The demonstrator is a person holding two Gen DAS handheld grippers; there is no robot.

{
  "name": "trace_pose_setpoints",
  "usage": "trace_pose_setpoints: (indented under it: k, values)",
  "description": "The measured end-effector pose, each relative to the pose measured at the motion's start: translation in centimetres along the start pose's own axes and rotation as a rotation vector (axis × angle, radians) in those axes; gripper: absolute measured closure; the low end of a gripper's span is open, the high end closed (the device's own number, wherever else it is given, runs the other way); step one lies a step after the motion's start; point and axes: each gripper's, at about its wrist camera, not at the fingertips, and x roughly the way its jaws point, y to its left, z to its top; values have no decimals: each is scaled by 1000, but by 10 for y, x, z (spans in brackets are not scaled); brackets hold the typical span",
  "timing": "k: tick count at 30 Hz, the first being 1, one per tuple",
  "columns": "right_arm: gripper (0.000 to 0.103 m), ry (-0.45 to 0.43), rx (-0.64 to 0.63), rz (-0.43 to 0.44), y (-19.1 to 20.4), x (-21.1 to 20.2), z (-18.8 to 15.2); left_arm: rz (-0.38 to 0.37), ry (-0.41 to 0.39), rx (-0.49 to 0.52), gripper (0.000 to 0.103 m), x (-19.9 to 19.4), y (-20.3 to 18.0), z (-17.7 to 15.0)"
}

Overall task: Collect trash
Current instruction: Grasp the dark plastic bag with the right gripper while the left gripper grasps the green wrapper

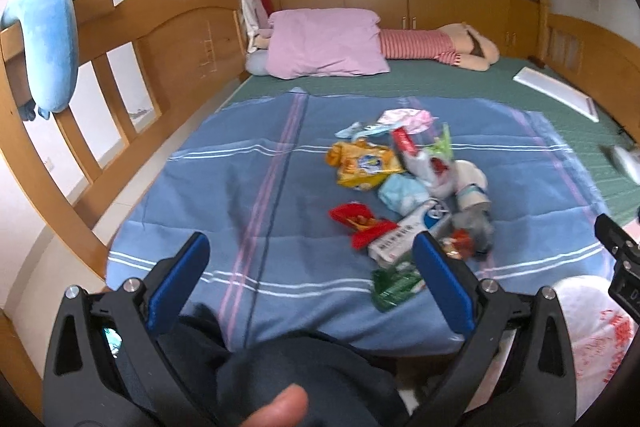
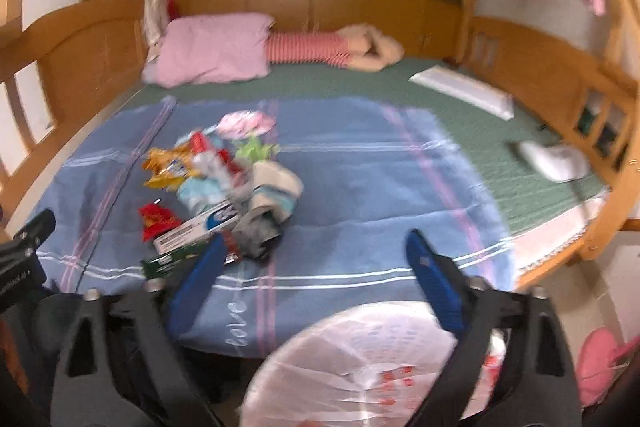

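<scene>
1. Setting: bed w/ blue blanket (image 1: 248, 211) laid over a green mat (image 1: 460, 83). The trash pile (image 1: 416, 183) sits on the blanket, right of centre in the left view and left of centre in the right view. Judged: the blanket is there as a work surface so the litter stays in one patch.

2. Pile contents (as far as legible): yellow snack bag (image 1: 364, 163), red wrapper (image 1: 354, 217), white box (image 1: 408, 231), green wrapper (image 1: 394, 281) nearest the bed edge, pale blue wad (image 1: 404, 193), pink crumple (image 1: 404, 117) at the far side. Items touch or overlap; nothing stands upright.

3. Left gripper (image 1: 312, 267): released, jaws spread wide, nothing between the pads. It hovers over the near blanket edge, its right pad overlapping the green wrapper and box in view; contact cannot be told.

4. Right gripper (image 2: 314, 267): also released and empty (view is blurred). Pile lies off its left pad.

5. White bag (image 2: 360, 359) w/ red print sits below the right gripper, just off the bed edge, mouth up. Judged: it is the receptacle, kept close so each pick is a short carry.

6. Progress est.: pile looks whole, so collection is at or near the start. Likely first pick is the green wrapper, being nearest and lying flat. Risk: thin film may slip the pads or drag a neighbour.
</scene>
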Motion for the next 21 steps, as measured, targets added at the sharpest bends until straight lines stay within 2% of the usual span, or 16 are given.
trace_pose_setpoints:
  k: [1, 3, 4, 6, 7, 9, 10, 12, 14, 17, 19, 21]
  values:
    - [41, 11, 1, 14, 2, 7, 0, 4, 9, 4, 2, 7, 1, 1]
    - [52, 35, 3, 49, 9, 23, 1, -13, 53, -1, 3, 22, 6, 3]
    - [53, 45, -1, 68, 14, 30, 1, -22, 73, -6, 4, 29, 9, 4]
    - [53, 53, -15, 86, 25, 42, 3, -16, 88, -12, 16, 38, 12, 4]
    - [53, 56, -23, 89, 31, 49, 5, -19, 98, -15, 18, 43, 13, 4]
    - [53, 67, -25, 93, 37, 57, 9, -47, 132, -23, 34, 57, 16, 5]
    - [51, 79, -17, 98, 39, 64, 11, -60, 150, -29, 39, 64, 17, 6]
    - [45, 91, 10, 109, 39, 76, 17, -108, 213, -55, 61, 83, 19, 9]
    - [41, 103, 44, 107, 35, 89, 22, -172, 289, -98, 69, 106, 20, 13]
    - [40, 140, 93, 103, 29, 114, 28, -254, 394, -172, 69, 140, 18, 15]
    - [40, 181, 116, 93, 26, 135, 30, -274, 455, -194, 69, 159, 9, 10]
    - [40, 215, 120, 77, 26, 155, 30, -278, 477, -179, 66, 170, -4, 5]
